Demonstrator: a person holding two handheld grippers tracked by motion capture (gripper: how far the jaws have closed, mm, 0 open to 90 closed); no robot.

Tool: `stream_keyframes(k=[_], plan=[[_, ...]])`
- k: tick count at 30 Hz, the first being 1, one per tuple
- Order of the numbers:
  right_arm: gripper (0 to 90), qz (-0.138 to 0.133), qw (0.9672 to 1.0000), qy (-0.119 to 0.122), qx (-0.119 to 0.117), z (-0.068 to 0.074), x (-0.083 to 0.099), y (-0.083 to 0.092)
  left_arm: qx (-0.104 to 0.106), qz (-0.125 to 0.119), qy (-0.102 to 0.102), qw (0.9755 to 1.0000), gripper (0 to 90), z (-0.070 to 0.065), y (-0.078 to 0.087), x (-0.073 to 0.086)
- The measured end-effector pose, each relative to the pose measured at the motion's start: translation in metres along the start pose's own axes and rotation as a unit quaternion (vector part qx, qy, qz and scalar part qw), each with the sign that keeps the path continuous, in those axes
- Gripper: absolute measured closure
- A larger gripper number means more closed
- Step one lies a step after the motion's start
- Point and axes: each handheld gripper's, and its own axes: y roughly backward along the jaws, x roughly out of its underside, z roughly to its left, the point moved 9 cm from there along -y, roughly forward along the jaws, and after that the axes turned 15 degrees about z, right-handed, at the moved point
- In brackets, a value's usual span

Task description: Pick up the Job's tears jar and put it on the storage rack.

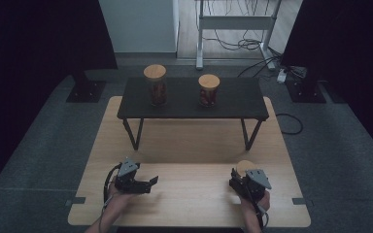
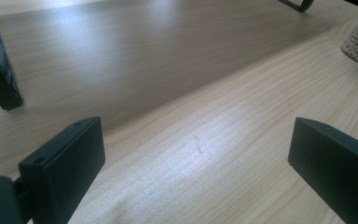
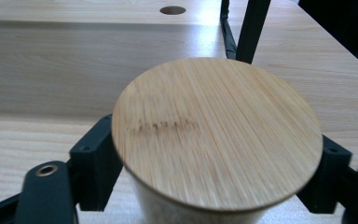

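The right tongs (image 3: 214,158) are straddling a jar (image 3: 216,135) on the desk (image 1: 189,145) at the near right, one jaw on each side just under its bamboo lid; whether they are pinching it, I cannot tell. It looks like a grasp for lifting, perhaps toward the shelf (image 1: 233,104) carrying two jars far off. The left tongs (image 1: 148,183) are hanging spread and empty at near left.

- Left gripper (image 1: 151,181): I log a black body, a grey three-cornered plate on top, and a dark cable looping off its rear.
- Left jaws: matte black rectangular blocks with small screw holes; brass-coloured insert at the base.
- Right gripper (image 1: 235,176): same black build, grey plate.
- Forearms: bare, no sleeves.
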Motion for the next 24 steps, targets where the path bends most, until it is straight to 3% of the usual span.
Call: stream_keyframes(k=[10, 19, 24], plan=[[25.2, 0.003, 1.0, 0.002, -0.002, -0.0009, -0.0019, -0.0006, -0.001, -0.002, 0.0, 1.0, 3.3, 0.0002, 0.0007, -0.0003], [25.3, 0.0, 0.9994, -0.025, -0.022, -0.0063, -0.0021, 0.0017, -0.002, -0.004, 0.002, 1.0, 3.3, 0.001, 0.0016, -0.0005], [25.3, -0.01, 0.9992, -0.025, -0.028, -0.0055, -0.0032, 0.0056, -0.002, -0.006, 0.002, 1.0, 3.3, 0.0014, 0.0027, -0.0006]])
